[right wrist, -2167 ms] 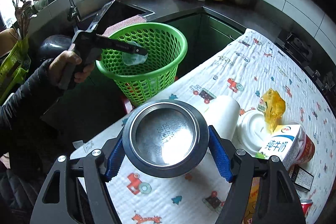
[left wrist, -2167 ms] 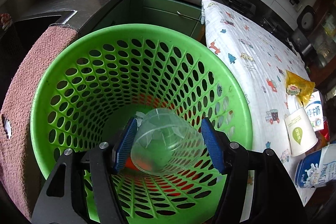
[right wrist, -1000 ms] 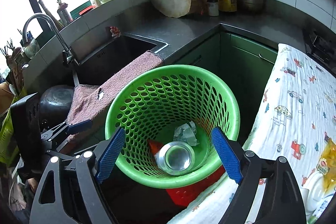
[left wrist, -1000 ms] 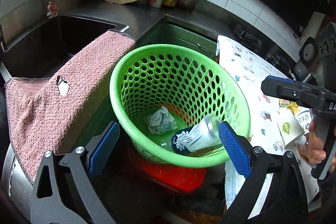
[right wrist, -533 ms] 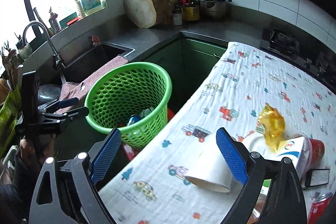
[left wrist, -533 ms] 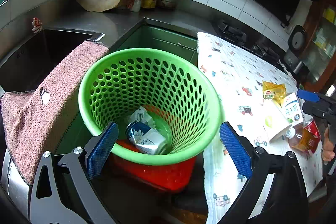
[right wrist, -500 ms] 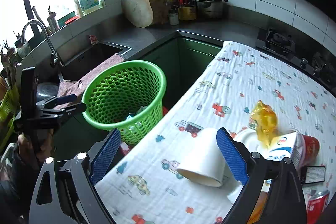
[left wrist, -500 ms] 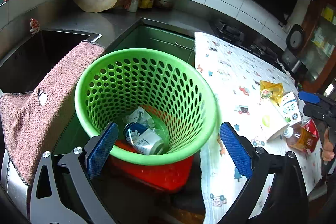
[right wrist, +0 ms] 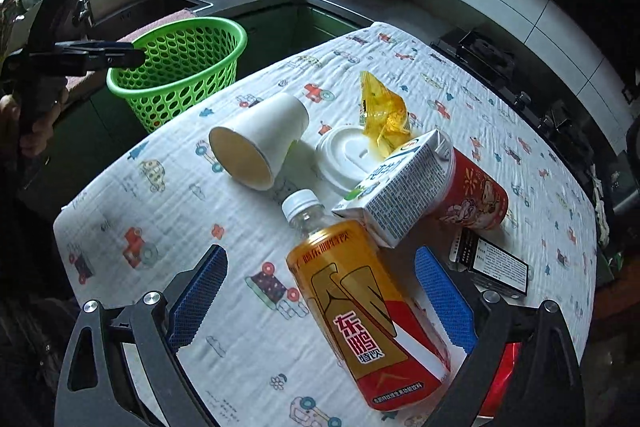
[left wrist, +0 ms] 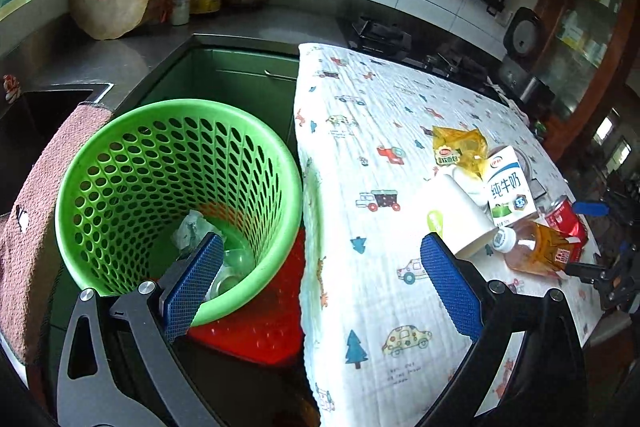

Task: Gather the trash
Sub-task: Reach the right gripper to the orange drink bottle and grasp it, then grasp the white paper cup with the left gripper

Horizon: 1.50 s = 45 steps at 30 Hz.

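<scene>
On the patterned tablecloth (right wrist: 168, 227) lies a pile of trash: an orange drink bottle (right wrist: 360, 303) on its side, a tipped paper cup (right wrist: 260, 139), a white lid (right wrist: 344, 155), a yellow wrapper (right wrist: 384, 111), a milk carton (right wrist: 400, 195) and a red cup (right wrist: 476, 195). My right gripper (right wrist: 320, 255) hovers over the bottle. Its jaws are opening; the bottle lies between them, untouched by the pads. My left gripper (left wrist: 320, 247) stands open and empty above the green basket (left wrist: 120, 131) and the table's edge. The basket holds crumpled paper (left wrist: 192, 227) and clear plastic (left wrist: 236, 259).
A red stool (left wrist: 256, 327) sits under the basket. A pink towel (left wrist: 36, 187) hangs over the sink edge at the left. A black packet (right wrist: 496, 267) lies beside the red cup. A stove (right wrist: 480, 55) borders the table's far side. A hand (right wrist: 24, 123) grips the left tool.
My right gripper has swung from over the basket to the trash pile, so the bottle now lies between its fingers. My left gripper has drifted right toward the table's edge.
</scene>
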{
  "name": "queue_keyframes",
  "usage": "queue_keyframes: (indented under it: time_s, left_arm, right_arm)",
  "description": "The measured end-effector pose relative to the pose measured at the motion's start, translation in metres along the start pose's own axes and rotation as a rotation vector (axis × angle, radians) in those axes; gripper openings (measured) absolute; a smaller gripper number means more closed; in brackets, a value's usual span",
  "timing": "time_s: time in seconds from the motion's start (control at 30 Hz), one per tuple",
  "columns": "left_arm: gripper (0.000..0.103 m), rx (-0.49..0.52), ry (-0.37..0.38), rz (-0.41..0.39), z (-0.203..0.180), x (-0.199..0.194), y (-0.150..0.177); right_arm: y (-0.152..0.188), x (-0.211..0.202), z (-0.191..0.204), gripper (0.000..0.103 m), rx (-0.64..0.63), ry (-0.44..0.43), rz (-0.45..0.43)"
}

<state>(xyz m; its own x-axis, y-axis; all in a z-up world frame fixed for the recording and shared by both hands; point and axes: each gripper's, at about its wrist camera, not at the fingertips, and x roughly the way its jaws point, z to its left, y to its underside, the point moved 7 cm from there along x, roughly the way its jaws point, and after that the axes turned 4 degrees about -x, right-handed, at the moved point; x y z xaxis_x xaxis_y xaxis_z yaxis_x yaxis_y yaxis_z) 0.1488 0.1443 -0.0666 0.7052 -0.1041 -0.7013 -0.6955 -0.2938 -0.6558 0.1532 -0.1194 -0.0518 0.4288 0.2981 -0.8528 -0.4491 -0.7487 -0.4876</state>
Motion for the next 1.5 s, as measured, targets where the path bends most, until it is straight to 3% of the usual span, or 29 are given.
queue_keyframes:
  time_s: [0.3, 0.67, 0.77, 0.8, 0.9, 1.2, 1.5]
  left_arm:
    - [0.098, 0.055, 0.047, 0.067, -0.047, 0.031, -0.006]
    - [0.098, 0.052, 0.081, 0.164, -0.077, 0.073, -0.012]
    - [0.098, 0.058, 0.088, 0.193, -0.088, 0.085, -0.011]
    - [0.098, 0.06, 0.09, 0.203, -0.091, 0.089, -0.01]
    - [0.098, 0.067, 0.094, 0.229, -0.1, 0.099, -0.008]
    - [0.098, 0.041, 0.121, 0.326, -0.121, 0.131, -0.002]
    - [0.094, 0.046, 0.159, 0.374, -0.136, 0.144, 0.006]
  right_arm:
    - [0.015, 0.028, 0.005, 0.092, -0.123, -0.027, 0.093]
    - [0.023, 0.065, -0.002, 0.092, -0.22, -0.031, 0.178]
    - [0.025, 0.073, -0.002, 0.09, -0.218, -0.034, 0.187]
    - [0.027, 0.075, -0.002, 0.082, -0.214, -0.043, 0.191]
    - [0.029, 0.078, -0.007, 0.075, -0.207, -0.023, 0.201]
    - [0.035, 0.07, -0.016, 0.074, -0.114, -0.046, 0.197]
    - [0.039, 0.048, -0.02, 0.074, 0.0, -0.076, 0.148]
